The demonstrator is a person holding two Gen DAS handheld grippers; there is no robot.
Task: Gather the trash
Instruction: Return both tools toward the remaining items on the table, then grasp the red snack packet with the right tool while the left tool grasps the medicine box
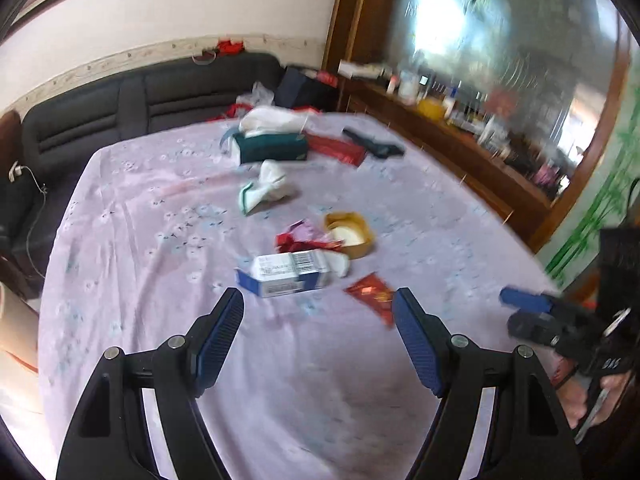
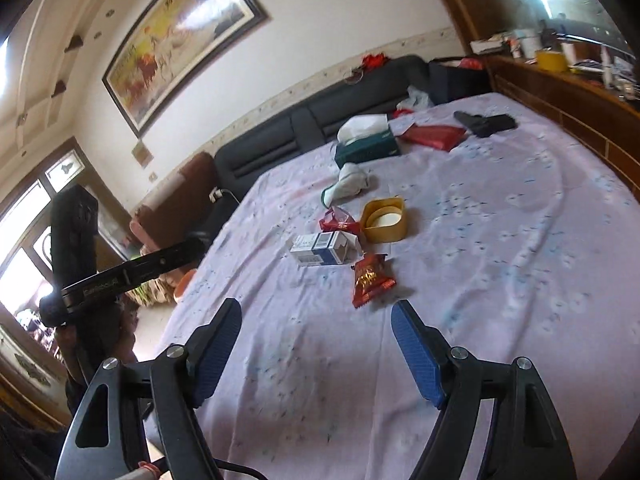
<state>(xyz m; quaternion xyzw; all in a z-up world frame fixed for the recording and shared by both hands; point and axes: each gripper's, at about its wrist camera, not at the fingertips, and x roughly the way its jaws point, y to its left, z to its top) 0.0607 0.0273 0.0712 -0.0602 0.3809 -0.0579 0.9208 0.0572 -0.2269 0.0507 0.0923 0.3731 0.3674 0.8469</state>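
both tongs, left tongs (image 1: pixel 319 312) and right tongs (image 2: pixel 316 324), are spread wide and hold nothing. ahead of them trash lies on the purple surface (image 2: pixel 500 240): a red wrapper (image 2: pixel 370 280), then a white box (image 2: pixel 320 249). a dark sofa (image 2: pixel 320 128) stands far behind.

Black tongs (image 1: pixel 319 308), ribbed blue pads (image 2: pixel 416 352), silver screws, bare-skinned hand (image 1: pixel 580 396).

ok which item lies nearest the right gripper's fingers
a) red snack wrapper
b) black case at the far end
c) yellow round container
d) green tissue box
a: in the right wrist view the red snack wrapper lies just ahead of the open right gripper, the others farther up the table.
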